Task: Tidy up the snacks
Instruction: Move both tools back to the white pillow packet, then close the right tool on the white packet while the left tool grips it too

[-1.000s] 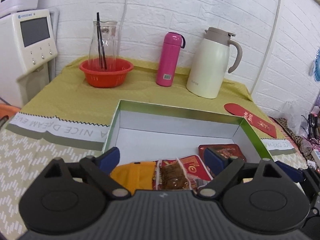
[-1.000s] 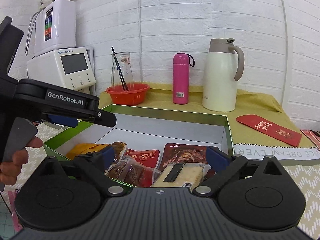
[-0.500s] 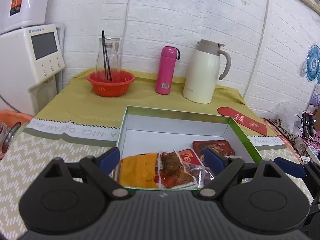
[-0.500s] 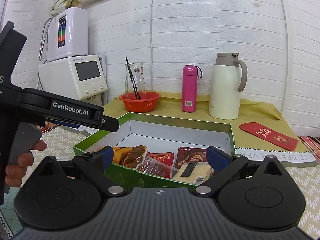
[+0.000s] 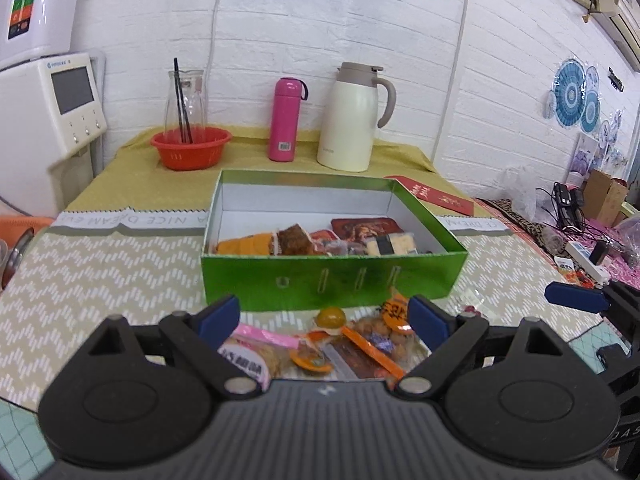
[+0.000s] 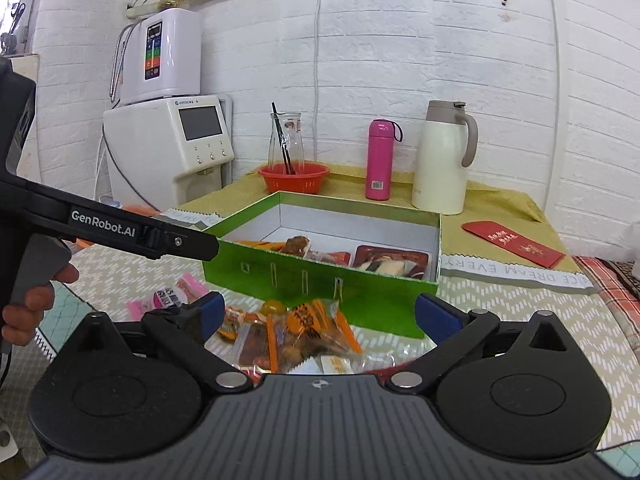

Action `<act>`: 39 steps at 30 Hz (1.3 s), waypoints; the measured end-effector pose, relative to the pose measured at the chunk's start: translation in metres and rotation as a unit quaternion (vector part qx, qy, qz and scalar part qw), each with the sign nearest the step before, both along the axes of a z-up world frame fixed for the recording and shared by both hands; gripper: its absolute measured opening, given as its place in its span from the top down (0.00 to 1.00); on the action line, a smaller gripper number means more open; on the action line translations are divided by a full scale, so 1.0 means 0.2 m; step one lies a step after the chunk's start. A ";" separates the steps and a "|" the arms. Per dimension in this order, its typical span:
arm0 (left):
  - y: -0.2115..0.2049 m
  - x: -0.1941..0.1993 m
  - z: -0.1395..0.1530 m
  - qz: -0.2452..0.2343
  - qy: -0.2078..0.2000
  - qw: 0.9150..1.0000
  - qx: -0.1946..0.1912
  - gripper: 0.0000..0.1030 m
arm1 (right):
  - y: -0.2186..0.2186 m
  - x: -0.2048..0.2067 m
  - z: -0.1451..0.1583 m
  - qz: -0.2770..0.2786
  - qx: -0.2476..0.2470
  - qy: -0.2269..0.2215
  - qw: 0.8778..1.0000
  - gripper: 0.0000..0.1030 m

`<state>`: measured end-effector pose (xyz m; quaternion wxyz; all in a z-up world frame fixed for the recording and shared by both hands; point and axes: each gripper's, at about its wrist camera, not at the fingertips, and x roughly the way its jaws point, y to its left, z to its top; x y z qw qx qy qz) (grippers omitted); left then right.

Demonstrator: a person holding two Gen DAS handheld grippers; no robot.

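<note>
A green box (image 5: 332, 276) (image 6: 320, 280) with a white inside stands on the patterned tablecloth and holds several snack packs along its near side. In front of it lies a loose pile of snack packs (image 5: 344, 348) (image 6: 292, 332), with a pink-wrapped one (image 6: 172, 296) at the left. My left gripper (image 5: 324, 316) hovers over this pile, open and holding nothing. My right gripper (image 6: 318, 314) is also open and bare above the same pile. In the right wrist view the left gripper's arm (image 6: 120, 232) reaches in from the left, held by a hand (image 6: 28, 304).
At the back stand a red basket with a glass carafe (image 5: 190, 148), a pink bottle (image 5: 285, 120) and a cream jug (image 5: 352, 120). A red envelope (image 5: 436, 196) lies right of the box. A white dispenser (image 6: 168, 148) stands left. Cables and clutter (image 5: 580, 224) sit right.
Both grippers have pulled back from over the box toward the table's near side. The box now lies farther away and the loose snack pile has come into view under the fingers.
</note>
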<state>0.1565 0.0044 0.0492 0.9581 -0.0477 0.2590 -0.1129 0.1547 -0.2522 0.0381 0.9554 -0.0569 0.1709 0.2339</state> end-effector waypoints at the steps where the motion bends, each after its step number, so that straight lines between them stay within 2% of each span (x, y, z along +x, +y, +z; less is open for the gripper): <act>1: 0.00 -0.02 -0.03 -0.004 0.006 1.000 -0.001 0.13 | -0.02 -0.02 -0.02 0.000 0.002 0.005 1.000 0.00; 6: 0.02 -0.14 -0.17 0.000 0.043 0.999 -0.028 0.13 | -0.07 -0.06 -0.16 0.001 -0.006 0.030 1.000 0.00; 11: 0.06 -0.23 -0.27 0.003 0.068 0.996 -0.064 0.13 | -0.07 0.01 -0.23 0.005 -0.016 0.058 0.998 0.00; 14: 0.07 -0.26 -0.29 0.008 0.074 0.995 -0.059 0.13 | -0.04 0.07 -0.27 0.027 -0.027 0.082 0.996 0.00; 17: 0.08 -0.27 -0.28 0.008 0.069 0.996 -0.049 0.13 | -0.01 0.09 -0.30 0.032 -0.042 0.084 0.995 0.00; 20: 0.09 -0.27 -0.28 0.008 0.072 0.996 -0.048 0.13 | 0.01 0.09 -0.32 0.036 -0.041 0.105 0.993 0.00; 23: 0.09 -0.25 -0.29 -0.002 0.081 0.995 -0.061 0.13 | 0.04 0.03 -0.31 0.049 -0.052 0.098 0.993 0.00; 27: 0.08 -0.25 -0.31 -0.020 0.099 0.991 -0.083 0.13 | 0.13 -0.09 -0.31 0.084 -0.106 0.071 0.988 0.00; 31: 0.06 -0.28 -0.32 -0.052 0.106 0.989 -0.087 0.13 | 0.17 -0.22 -0.31 0.164 -0.106 0.069 0.978 0.00; 33: 0.05 -0.30 -0.32 -0.070 0.109 0.988 -0.084 0.13 | 0.19 -0.27 -0.31 0.184 -0.116 0.059 0.974 0.00; 36: 0.02 -0.32 -0.33 -0.086 0.112 0.987 -0.078 0.13 | 0.18 -0.32 -0.30 0.160 -0.116 0.054 0.979 0.00; 39: 0.01 -0.32 -0.34 -0.102 0.115 0.985 -0.076 0.13 | 0.12 -0.36 -0.30 0.128 -0.090 0.066 0.985 0.00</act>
